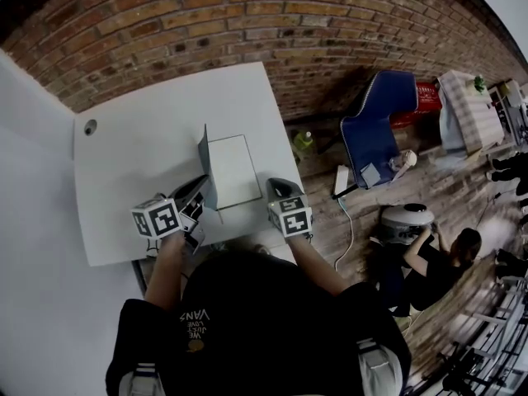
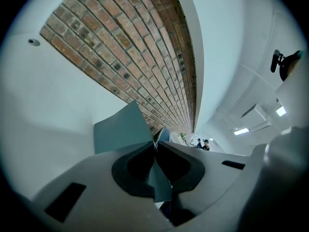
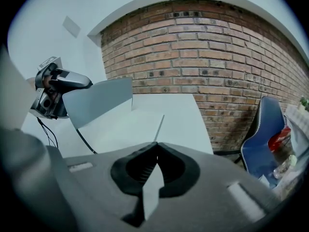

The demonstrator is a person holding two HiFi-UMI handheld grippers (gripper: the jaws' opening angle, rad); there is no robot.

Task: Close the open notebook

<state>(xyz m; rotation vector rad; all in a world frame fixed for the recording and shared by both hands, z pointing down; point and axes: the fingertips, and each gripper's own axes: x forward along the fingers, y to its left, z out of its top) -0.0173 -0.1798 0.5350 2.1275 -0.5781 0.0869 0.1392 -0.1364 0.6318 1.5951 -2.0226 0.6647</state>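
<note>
My left gripper [image 2: 155, 148] pinches the notebook's [image 1: 233, 172] raised cover [image 2: 120, 128], likely light and bendy; my right gripper [image 3: 155, 149] clamps a flimsy page [image 3: 150, 192].

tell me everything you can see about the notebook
The notebook is thin, with a grey-blue cover and a blank white page. It lies open on the white table, toward the person's side. The page side rests flat. The cover stands roughly upright along its left, pinched by the left gripper. The right gripper is shut on a thin white edge at its near right side.
</note>
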